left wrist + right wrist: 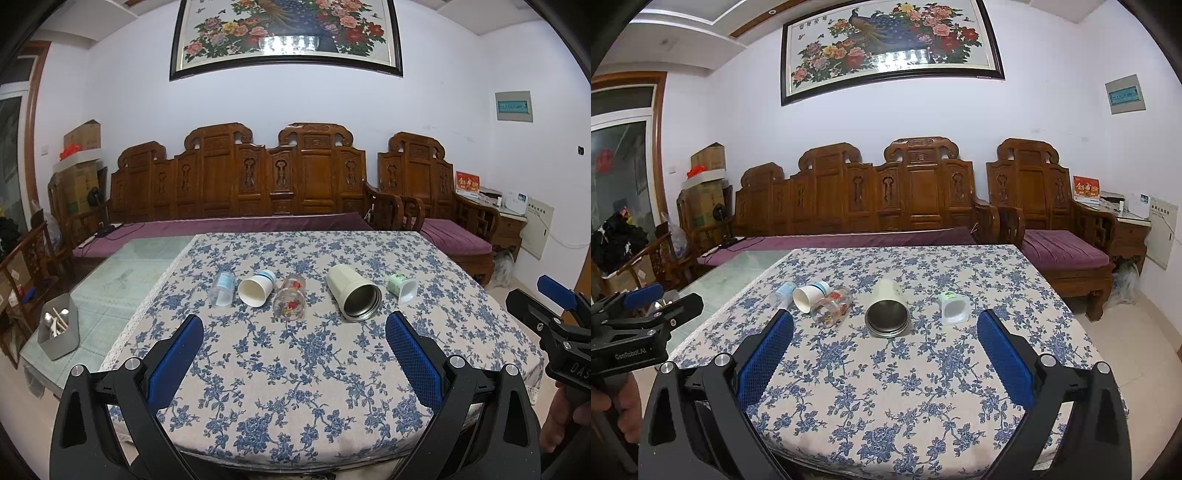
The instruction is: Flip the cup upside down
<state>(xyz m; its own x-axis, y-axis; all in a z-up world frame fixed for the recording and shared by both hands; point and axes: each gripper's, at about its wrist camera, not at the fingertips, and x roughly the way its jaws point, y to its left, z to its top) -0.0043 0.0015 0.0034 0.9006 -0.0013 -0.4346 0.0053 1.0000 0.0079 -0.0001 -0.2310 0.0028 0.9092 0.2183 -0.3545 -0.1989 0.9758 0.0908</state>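
A floral tablecloth covers the table before a carved wooden sofa. Ahead of my left gripper, spread wide and holding nothing, 5 cups lie on their sides: clear cup, paper cup, flowered glass, steel-lined cup, green cup. All show hollow interiors. My right gripper is equally wide, unladen.

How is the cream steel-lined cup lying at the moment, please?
Tipped on its side: the cream cup lies on the tablecloth, open mouth facing the camera.
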